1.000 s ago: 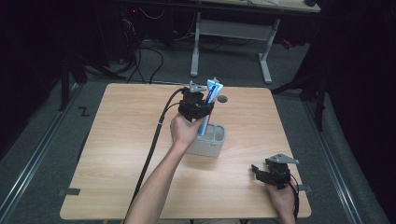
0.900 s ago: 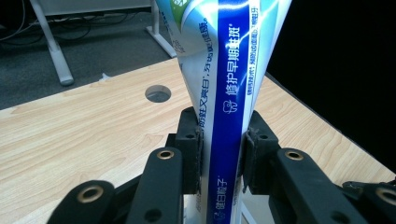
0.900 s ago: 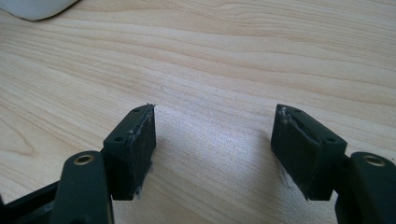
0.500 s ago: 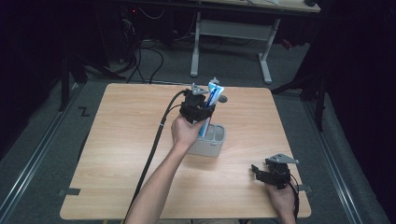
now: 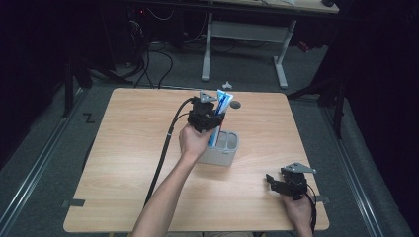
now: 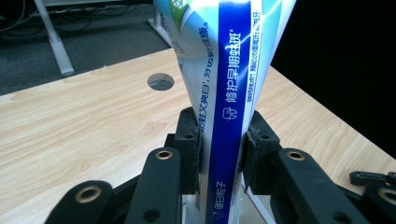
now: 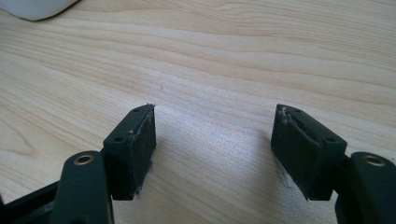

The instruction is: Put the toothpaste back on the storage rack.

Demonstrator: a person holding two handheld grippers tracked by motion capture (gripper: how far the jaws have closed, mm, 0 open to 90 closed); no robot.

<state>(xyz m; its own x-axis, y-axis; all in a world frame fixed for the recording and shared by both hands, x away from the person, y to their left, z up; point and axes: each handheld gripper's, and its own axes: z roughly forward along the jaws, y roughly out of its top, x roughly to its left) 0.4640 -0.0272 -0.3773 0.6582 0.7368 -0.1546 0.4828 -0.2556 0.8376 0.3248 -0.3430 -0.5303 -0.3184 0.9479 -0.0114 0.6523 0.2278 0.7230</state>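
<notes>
- Dark floor, loose cables and a pale metal desk frame lie beyond the light wooden table (image 5: 123,163), which has a round cable hole (image 5: 235,104) near its far edge.
- Left of centre, the left gripper (image 5: 210,118) is held above a small grey plastic two-compartment holder (image 5: 225,154) that stands mid-table; its black pads are clamped on the sides of a blue-and-white toothpaste tube (image 5: 222,104), whose wide crimped end stands up and fans out above the jaws.
- In the left gripper view, the tube (image 6: 231,84) runs straight up between the pads and the cable hole (image 6: 160,81) sits beyond on the table.
- Step in hand, as I judge it: the tube is being set into, or drawn out of, the holder's left compartment. From these frames alone I cannot tell which.
- Next move calls for keeping the tube upright and travelling straight along its length, so the lower end does not catch the holder's rim or tip the light holder.
- Near the right front corner, the right gripper (image 5: 289,183) rests low over the table, well apart from the holder; in its own view its jaws stand wide apart over bare wood (image 7: 210,60), holding nothing.
- Hard to make out: the tube's lower end is hidden behind the hand and the holder's wall, so how deep it sits is unclear; the right compartment's contents are too small to read; a pale rounded object (image 7: 39,7) is cut off at the top left edge of the right gripper view.
</notes>
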